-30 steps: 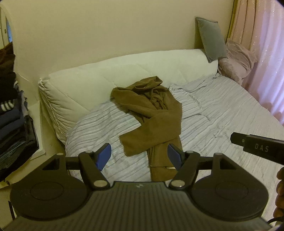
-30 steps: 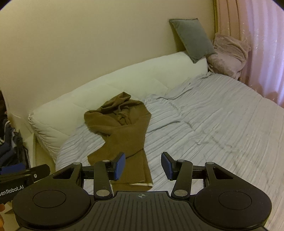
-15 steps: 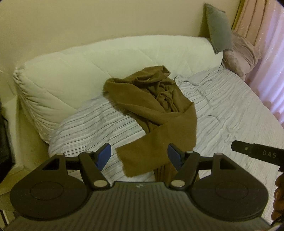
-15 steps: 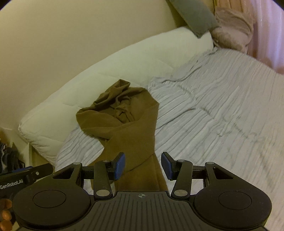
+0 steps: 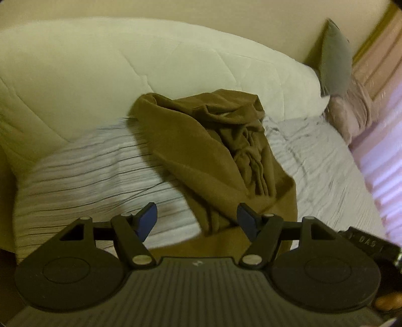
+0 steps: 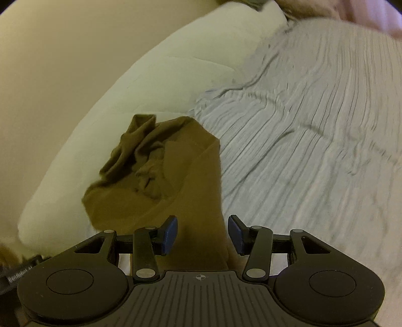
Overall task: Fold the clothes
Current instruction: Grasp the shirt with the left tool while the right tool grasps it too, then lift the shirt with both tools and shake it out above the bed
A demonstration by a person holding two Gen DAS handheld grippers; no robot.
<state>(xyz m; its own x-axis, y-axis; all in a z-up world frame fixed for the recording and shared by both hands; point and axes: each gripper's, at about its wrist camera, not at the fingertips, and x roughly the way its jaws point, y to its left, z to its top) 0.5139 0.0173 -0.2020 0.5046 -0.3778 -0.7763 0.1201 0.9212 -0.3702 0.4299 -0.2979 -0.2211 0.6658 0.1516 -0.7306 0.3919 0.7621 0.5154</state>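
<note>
A bed with a grey striped cover [image 5: 83, 173] stands against a plain cream wall [image 5: 226, 15]. A white quilted duvet [image 5: 100, 70] lies along the wall. A grey cushion [image 5: 335, 65] leans beside pink curtains [image 5: 384, 140].

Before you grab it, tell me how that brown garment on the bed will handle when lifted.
The brown garment will probably go limp and drape: it already lies bunched in soft folds. It looks like fuzzy fleece, so likely light and not slippery. One pinch may lift only a corner while the rest drags across the striped cover.
</note>
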